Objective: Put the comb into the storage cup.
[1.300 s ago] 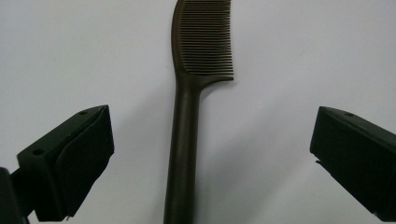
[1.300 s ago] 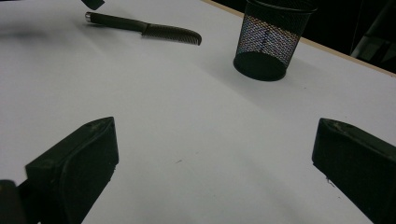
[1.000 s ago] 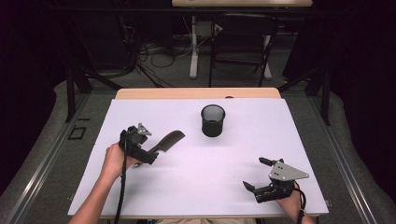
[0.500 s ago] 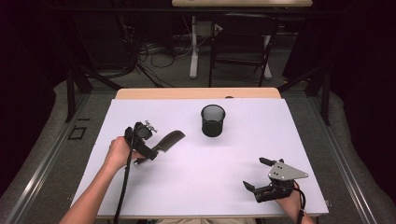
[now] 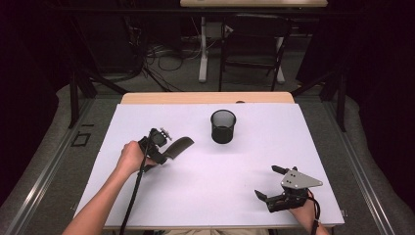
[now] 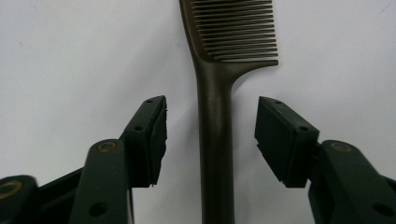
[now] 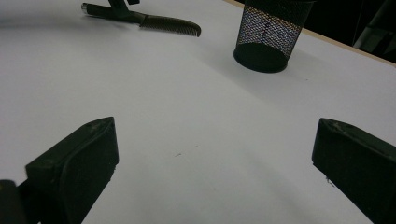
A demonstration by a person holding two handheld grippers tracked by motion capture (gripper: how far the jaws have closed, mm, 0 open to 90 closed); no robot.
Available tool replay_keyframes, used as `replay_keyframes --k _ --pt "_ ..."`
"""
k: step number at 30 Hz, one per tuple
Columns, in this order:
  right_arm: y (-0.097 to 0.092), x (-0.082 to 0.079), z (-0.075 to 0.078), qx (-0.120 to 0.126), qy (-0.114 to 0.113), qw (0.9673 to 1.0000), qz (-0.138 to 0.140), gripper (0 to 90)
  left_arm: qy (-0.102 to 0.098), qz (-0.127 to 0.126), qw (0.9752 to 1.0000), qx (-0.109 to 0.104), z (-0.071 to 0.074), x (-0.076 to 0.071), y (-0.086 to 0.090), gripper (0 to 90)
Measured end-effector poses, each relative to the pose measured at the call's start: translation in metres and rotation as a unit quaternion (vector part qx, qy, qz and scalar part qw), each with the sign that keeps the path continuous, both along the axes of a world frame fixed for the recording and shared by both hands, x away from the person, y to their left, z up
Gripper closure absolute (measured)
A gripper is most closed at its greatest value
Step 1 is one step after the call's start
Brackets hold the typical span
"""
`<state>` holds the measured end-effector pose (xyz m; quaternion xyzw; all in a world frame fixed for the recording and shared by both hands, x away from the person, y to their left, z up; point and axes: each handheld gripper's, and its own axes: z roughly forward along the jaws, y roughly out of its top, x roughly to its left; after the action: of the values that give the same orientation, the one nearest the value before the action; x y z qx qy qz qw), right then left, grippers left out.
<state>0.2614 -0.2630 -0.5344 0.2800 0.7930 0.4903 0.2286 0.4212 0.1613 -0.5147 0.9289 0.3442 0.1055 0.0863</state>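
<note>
A dark brown comb (image 5: 179, 145) lies flat on the white table cover, left of centre. My left gripper (image 5: 165, 150) is lowered over its handle. In the left gripper view the handle (image 6: 215, 140) runs straight up between the two pads (image 6: 156, 135), with a gap of white on each side. The jaws have just been closing and touch nothing; the gripper is open. My right gripper (image 5: 265, 181) rests near the front right edge, open wide with nothing between its fingers. In its own view, the right gripper (image 7: 215, 140) looks toward the comb (image 7: 170, 24) far off at top left.
A black mesh cup (image 5: 223, 126) stands upright behind the table's middle, to the right of the comb; the right gripper view shows the mesh cup (image 7: 273, 32) too. The white cover (image 5: 220, 205) reaches the table's edges, with a wooden strip (image 5: 205, 98) at the back.
My left hand has moved right and down over the comb's handle, and its jaws have narrowed around it. The right gripper has stayed put.
</note>
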Motion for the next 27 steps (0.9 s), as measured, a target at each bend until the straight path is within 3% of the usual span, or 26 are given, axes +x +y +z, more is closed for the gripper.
replay_keyframes --k 7,14,18,27 --pt "0.001 0.000 0.000 -0.003 0.005 1.0000 0.004 0.1 0.019 -0.006 0.9997 0.014 -0.003 0.006 -0.005 57.3" --pt "0.001 0.000 -0.001 -0.004 0.007 0.9999 0.006 0.1 0.044 -0.008 0.9989 0.014 -0.008 0.011 -0.006 62.8" --pt "0.002 0.001 -0.001 -0.005 0.010 0.9999 0.009 0.1 0.059 -0.005 0.9982 0.008 -0.010 0.015 -0.004 65.3" --pt "0.001 0.001 -0.001 -0.006 0.010 0.9999 0.008 0.1 0.064 0.001 0.9978 -0.015 -0.010 0.017 0.001 72.4"
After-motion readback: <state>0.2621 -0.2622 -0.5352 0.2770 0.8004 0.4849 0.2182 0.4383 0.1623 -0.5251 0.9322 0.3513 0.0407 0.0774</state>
